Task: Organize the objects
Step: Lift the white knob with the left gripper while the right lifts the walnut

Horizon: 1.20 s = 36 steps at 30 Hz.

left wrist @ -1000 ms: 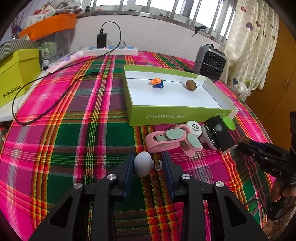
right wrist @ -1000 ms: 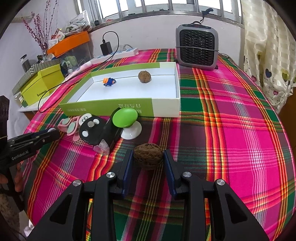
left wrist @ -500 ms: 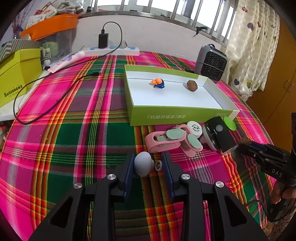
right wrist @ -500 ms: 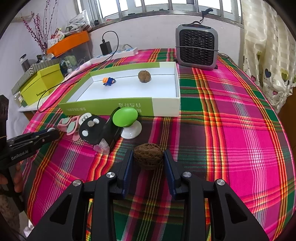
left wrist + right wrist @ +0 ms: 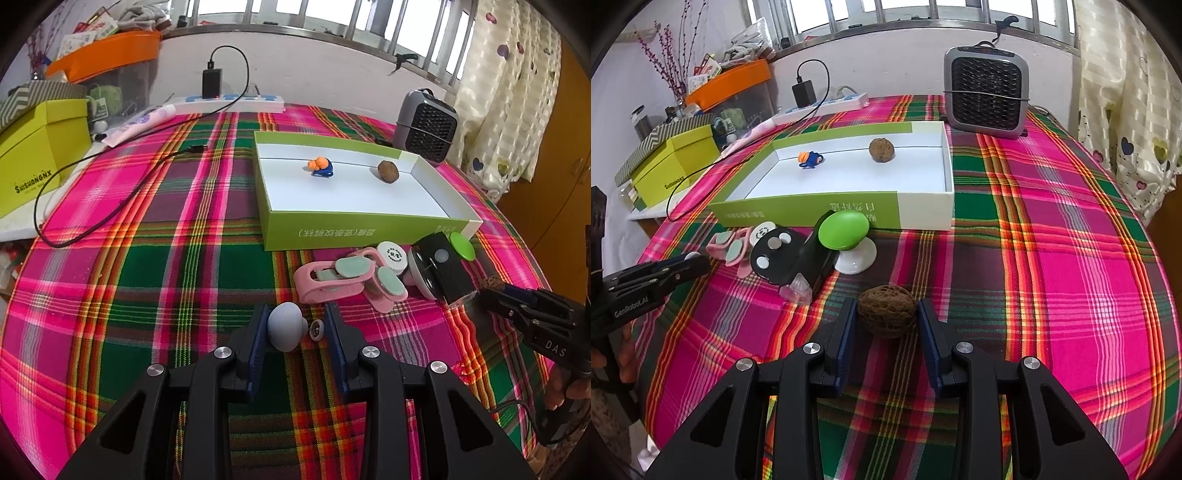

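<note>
Change over the last second: almost none. In both wrist views the framing matches the two earlier samples closely; neither object has shifted on the table (image 5: pixel 147 229) and neither is lifted. Judgement: both grasps are at the closing stage, transfer to the box not begun.

Left tongs (image 5: pixel 295 332): jaws partly apart, straddling the grey mushroom-shaped knob (image 5: pixel 285 330). The left pad looks to touch the cap; a small gap, with the knob's little metal-rimmed base (image 5: pixel 316 329) in it, remains at the right pad. Not clamped.

Right tongs (image 5: pixel 887 320): jaws partly apart around the walnut (image 5: pixel 886 311), which sits on the cloth. Slivers of cloth show on both sides, so contact is near but not confirmed.

Green-and-white box (image 5: pixel 923 214) lies beyond, well apart from both objects; it already holds a second walnut (image 5: pixel 881 149) and an orange-blue toy (image 5: pixel 809 159). Pink clips (image 5: pixel 343 282), a black block (image 5: pixel 443 275) and a green knob (image 5: pixel 844 230) wait just in front of the box.
</note>
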Motion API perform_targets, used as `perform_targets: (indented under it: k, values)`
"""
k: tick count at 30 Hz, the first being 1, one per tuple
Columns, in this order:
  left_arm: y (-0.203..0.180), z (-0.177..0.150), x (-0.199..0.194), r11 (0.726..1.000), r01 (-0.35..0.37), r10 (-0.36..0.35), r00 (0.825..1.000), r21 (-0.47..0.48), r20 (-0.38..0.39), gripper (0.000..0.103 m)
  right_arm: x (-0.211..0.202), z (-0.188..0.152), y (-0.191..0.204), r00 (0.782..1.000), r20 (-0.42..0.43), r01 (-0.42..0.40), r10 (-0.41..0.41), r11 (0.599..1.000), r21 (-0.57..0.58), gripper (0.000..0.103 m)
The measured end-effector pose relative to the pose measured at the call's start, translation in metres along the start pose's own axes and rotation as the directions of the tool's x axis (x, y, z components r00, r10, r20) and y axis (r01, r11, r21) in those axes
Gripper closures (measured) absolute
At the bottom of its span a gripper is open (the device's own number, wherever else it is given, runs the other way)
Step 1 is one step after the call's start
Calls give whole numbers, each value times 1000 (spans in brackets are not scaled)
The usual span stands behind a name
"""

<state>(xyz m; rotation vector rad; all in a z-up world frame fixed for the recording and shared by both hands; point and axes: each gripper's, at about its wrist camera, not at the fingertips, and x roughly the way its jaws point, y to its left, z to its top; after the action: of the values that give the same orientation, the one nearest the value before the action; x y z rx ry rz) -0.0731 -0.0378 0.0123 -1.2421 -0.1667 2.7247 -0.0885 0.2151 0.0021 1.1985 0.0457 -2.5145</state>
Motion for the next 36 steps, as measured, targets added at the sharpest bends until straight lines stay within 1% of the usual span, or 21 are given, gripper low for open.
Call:
perform_targets:
  k: [3, 9, 21, 36]
  values:
    - [-3, 0, -4, 999, -34, 34, 999, 20, 18, 74, -1, -1, 0, 1000, 1, -4, 4, 1000, -2, 69]
    - [-6, 0, -7, 999, -43, 43, 999, 30, 26, 74, 0, 0, 2, 1000, 2, -4, 4, 1000, -3, 69]
    - [-11, 3, -15, 998, -48, 46, 998, 43, 43, 74, -4, 3, 4, 1000, 14, -3, 3, 1000, -4, 69]
    - [-22, 19, -29, 998, -26, 22, 997, 59, 73, 74, -19, 15, 6, 999, 52, -12, 12, 1000, -15, 69]
